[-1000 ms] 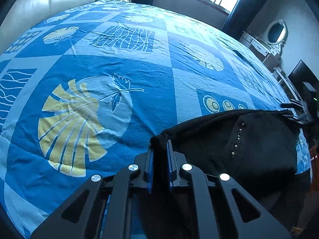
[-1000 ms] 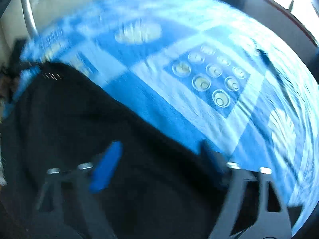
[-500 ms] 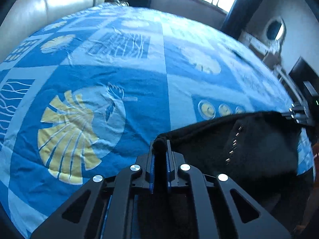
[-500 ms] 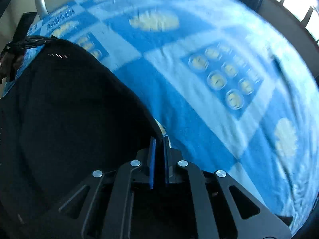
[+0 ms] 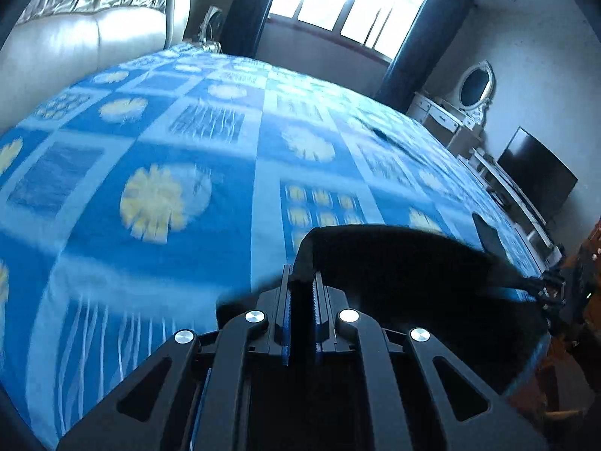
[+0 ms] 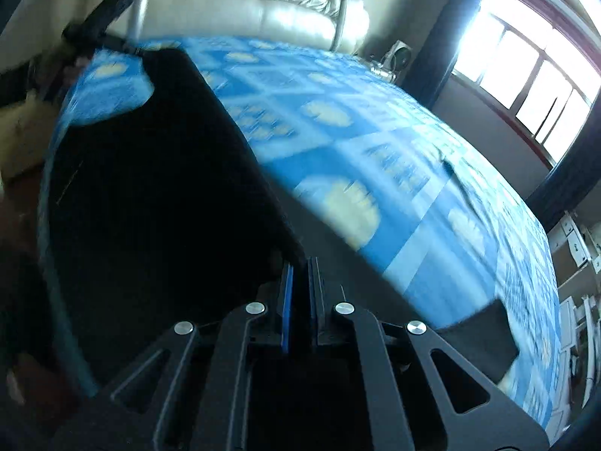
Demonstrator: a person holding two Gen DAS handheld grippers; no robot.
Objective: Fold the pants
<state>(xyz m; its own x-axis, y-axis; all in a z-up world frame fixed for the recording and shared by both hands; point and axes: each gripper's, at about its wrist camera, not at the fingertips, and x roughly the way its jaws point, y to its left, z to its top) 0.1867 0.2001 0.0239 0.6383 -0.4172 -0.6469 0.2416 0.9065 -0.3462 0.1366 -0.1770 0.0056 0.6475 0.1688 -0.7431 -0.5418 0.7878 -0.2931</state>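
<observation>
The black pants (image 5: pixel 405 263) hang lifted above the blue patterned bed. My left gripper (image 5: pixel 301 282) is shut on one corner of their top edge. The cloth stretches right to the other gripper (image 5: pixel 552 282) at the frame's right edge. In the right wrist view my right gripper (image 6: pixel 300 267) is shut on the opposite corner of the pants (image 6: pixel 150 188). The cloth runs taut up and left to the left gripper (image 6: pixel 105 26). The lower part of the pants is hidden under the grippers.
The bed (image 5: pixel 169 150) carries a blue sheet with yellow leaf prints. A cream leather headboard (image 5: pixel 82 37) stands at its far left. A window (image 5: pixel 349 3) is behind, and a white dresser with oval mirror (image 5: pixel 465 105) and a dark TV (image 5: pixel 537 176) stand right.
The right gripper went from open to shut on the pants' edge. Both grippers have since lifted the pants off the bed, and both views tilted up toward the room.
</observation>
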